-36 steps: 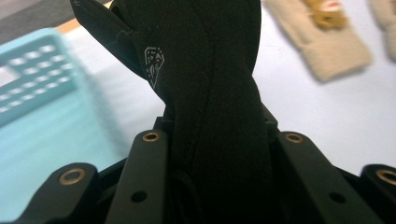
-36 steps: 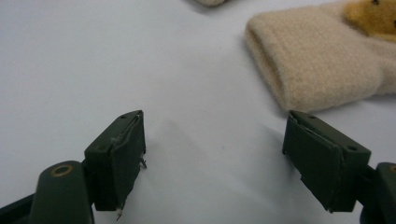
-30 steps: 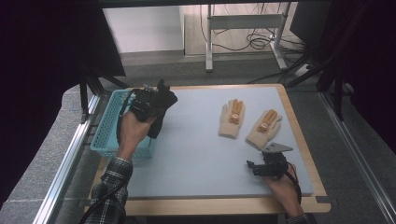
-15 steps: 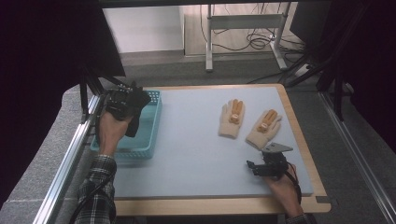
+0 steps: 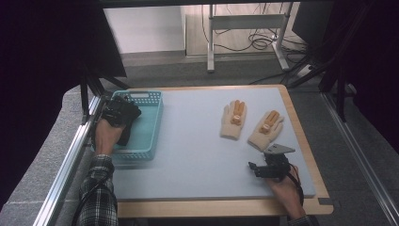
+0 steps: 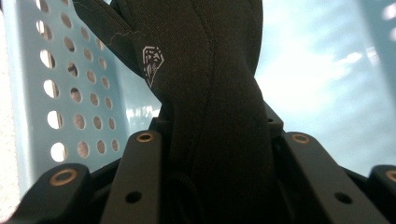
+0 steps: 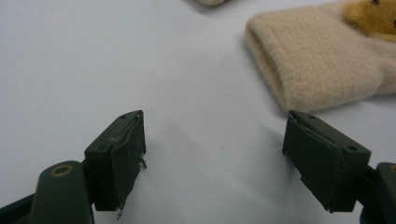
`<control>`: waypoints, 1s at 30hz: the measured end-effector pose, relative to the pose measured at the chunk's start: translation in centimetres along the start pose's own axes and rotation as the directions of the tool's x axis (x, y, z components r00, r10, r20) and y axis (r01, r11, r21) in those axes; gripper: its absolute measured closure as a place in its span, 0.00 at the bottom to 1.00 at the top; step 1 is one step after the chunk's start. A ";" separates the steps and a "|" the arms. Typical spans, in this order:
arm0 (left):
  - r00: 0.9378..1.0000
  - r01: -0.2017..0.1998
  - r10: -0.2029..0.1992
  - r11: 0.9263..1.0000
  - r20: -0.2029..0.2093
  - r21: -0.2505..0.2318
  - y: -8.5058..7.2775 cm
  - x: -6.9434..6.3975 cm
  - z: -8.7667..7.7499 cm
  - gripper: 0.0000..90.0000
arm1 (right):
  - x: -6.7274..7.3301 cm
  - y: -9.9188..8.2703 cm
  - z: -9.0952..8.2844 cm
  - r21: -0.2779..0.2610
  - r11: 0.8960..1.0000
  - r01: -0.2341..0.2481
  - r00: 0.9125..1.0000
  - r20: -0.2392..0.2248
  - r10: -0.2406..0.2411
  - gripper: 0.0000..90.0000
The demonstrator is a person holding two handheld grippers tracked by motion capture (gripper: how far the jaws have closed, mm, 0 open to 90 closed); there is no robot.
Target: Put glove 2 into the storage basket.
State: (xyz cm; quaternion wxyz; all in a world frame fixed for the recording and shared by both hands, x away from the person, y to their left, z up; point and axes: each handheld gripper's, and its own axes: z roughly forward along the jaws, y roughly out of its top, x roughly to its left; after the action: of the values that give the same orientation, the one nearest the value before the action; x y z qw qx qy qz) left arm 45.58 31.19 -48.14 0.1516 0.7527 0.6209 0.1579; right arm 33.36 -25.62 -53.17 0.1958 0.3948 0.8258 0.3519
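Observation:
A black glove [image 5: 126, 131] hangs from my left gripper [image 5: 117, 113] over the left side of the blue basket [image 5: 147, 141]. In the left gripper view the glove [image 6: 210, 93] fills the space between the jaws, which are shut on it; they have just been easing open slightly. The basket's perforated wall [image 6: 70, 84] is behind it. Two beige gloves with orange patches [image 5: 234, 120] [image 5: 266, 129] lie flat at the right of the mat. My right gripper [image 5: 255, 166] rests open on the mat near the right glove's cuff [image 7: 317, 70], nothing between its jaws [image 7: 215, 135].
The grey-blue mat [image 5: 197, 155] covers a wooden-edged table. A metal rail [image 5: 70, 160] runs along the left edge, close to my left hand. Table legs and cables stand on the floor at the back.
My left hand has carried the black glove leftward and down, from the basket's right rim to low over its left side. The right gripper has stayed put.

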 end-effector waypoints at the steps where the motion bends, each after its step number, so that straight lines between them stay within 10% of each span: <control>1: 1.000 0.002 -0.002 1.000 -0.004 0.009 0.0 0.1 0.3 0.71 | 0.0 0.0 0.0 0.000 1.000 0.000 1.000 0.000 0.000 0.23; 8: 0.998 -0.026 0.030 0.996 -0.048 0.085 -0.4 0.8 2.3 0.64 | 0.0 0.0 0.0 0.000 1.000 -0.001 1.000 0.000 0.001 0.23; 12: 0.993 -0.048 0.056 0.995 -0.101 0.086 -0.5 0.7 2.7 0.35 | 0.0 0.0 0.0 0.000 1.000 0.000 1.000 0.000 0.000 0.23; 30: 0.999 -0.008 0.009 1.000 0.038 -0.016 -1.4 1.5 -0.4 0.05 | 0.0 0.0 0.0 0.001 1.000 0.000 1.000 0.001 0.000 0.23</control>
State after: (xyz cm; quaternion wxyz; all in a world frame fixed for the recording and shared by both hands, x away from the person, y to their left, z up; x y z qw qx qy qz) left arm 44.45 32.97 -48.30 0.1687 0.7570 0.6134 0.1493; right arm 33.35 -25.60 -53.17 0.1959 0.3950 0.8259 0.3515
